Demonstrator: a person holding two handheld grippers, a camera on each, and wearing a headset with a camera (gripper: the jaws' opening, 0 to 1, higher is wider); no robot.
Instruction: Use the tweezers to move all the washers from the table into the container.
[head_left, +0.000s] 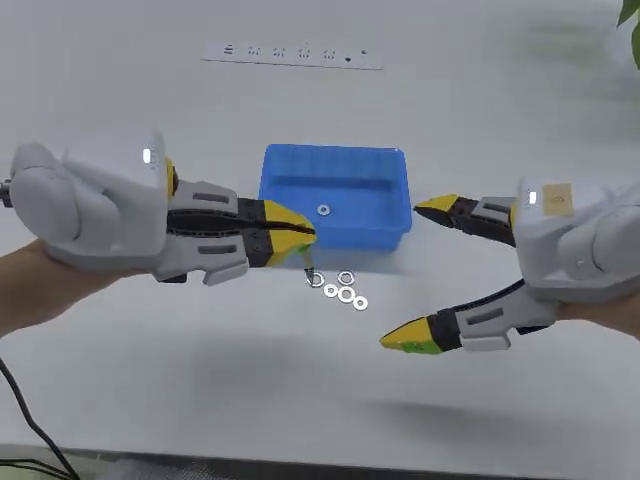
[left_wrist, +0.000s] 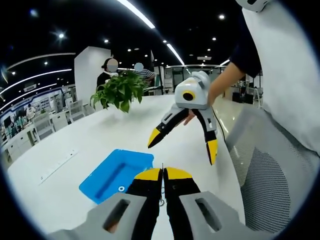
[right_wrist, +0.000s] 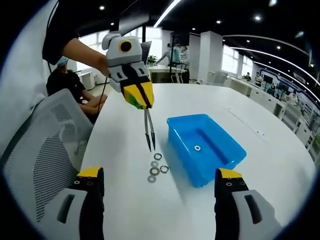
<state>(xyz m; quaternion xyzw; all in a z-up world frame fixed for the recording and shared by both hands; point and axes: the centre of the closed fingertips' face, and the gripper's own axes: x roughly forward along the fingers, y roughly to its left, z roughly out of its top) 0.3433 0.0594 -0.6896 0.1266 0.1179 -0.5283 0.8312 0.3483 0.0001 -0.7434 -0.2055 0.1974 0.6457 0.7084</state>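
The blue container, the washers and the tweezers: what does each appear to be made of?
The blue container looks like moulded plastic: uniform saturated colour, soft sheen. The washers are probably metal: silvery-grey rings with pale glints. The tweezers, held in the left gripper, are probably steel: thin dark-grey blades, finish too small to tell.

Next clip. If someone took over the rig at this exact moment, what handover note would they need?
Left gripper: fingers shut on the tweezers, tips down by the loose washers.
Right gripper: open, holding nothing, beside the blue container.
Done: one washer lies in the container.
Left: several loose washers clustered on the table in front of the container; none visibly gripped yet.
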